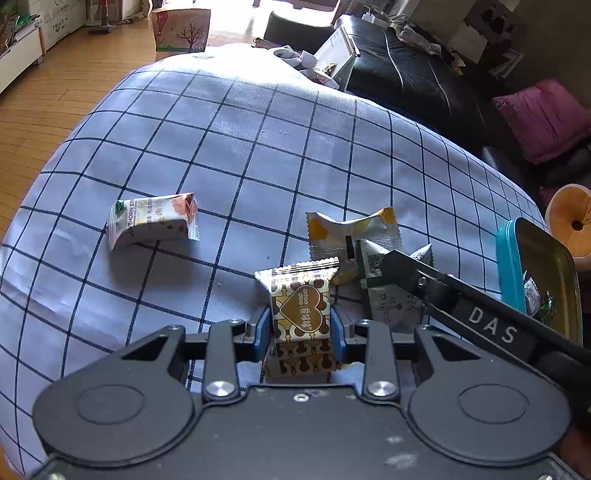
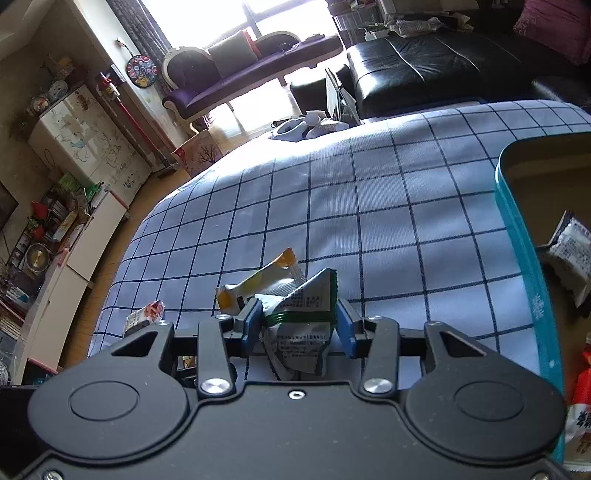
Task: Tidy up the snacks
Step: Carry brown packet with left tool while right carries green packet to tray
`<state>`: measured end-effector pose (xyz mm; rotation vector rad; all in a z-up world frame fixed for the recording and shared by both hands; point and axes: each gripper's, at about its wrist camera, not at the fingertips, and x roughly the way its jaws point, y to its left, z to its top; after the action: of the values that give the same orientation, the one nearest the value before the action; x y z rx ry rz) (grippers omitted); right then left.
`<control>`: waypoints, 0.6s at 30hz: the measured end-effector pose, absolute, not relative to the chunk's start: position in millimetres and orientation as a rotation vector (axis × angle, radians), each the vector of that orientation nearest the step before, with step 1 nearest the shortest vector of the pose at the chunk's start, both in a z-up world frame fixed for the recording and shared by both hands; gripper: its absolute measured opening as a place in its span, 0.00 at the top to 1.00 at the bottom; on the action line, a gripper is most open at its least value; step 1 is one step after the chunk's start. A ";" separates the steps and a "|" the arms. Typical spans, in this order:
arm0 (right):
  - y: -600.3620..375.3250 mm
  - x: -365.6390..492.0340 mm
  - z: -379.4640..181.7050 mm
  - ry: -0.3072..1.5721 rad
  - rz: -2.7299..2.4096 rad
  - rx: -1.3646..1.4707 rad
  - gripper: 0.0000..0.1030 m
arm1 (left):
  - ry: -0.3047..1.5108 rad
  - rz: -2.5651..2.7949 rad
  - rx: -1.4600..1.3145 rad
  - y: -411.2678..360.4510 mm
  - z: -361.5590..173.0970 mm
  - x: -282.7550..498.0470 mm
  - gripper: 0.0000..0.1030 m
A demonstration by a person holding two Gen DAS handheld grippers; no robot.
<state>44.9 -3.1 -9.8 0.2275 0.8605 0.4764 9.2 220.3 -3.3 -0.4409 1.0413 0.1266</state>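
A: What is your left gripper [image 1: 301,325] holding?
B: I am clamping the brown heart-print packet [image 1: 301,312] between its pads.
A: And the right gripper [image 2: 297,328]?
B: I am straddling the grey-green packet [image 2: 303,314], jaws fairly wide, beside the teal tin [image 2: 524,243].

a wooden floor [image 1: 55,96] runs to a bright window [image 2: 280,16] where daylight pours in. a black leather sofa [image 2: 424,70] sits on the right, a purple chaise [image 2: 251,74] under the window, white cabinets [image 2: 81,133] along the left wall
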 end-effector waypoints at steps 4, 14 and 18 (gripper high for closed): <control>-5.0 41.0 -6.1 0.858 0.492 0.238 0.53 | 1.038 0.117 -0.461 224.2 -3.1 7.9 0.68; -19.3 40.1 3.0 0.821 0.481 0.327 0.57 | 0.977 0.203 -0.395 224.5 6.7 0.5 0.70; -25.7 37.8 7.2 0.801 0.467 0.352 0.57 | 0.981 0.195 -0.410 225.9 7.5 0.3 0.70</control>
<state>37.8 -25.7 7.2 0.3519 0.8006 0.4671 0.3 225.9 7.5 -0.4100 0.9814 0.1952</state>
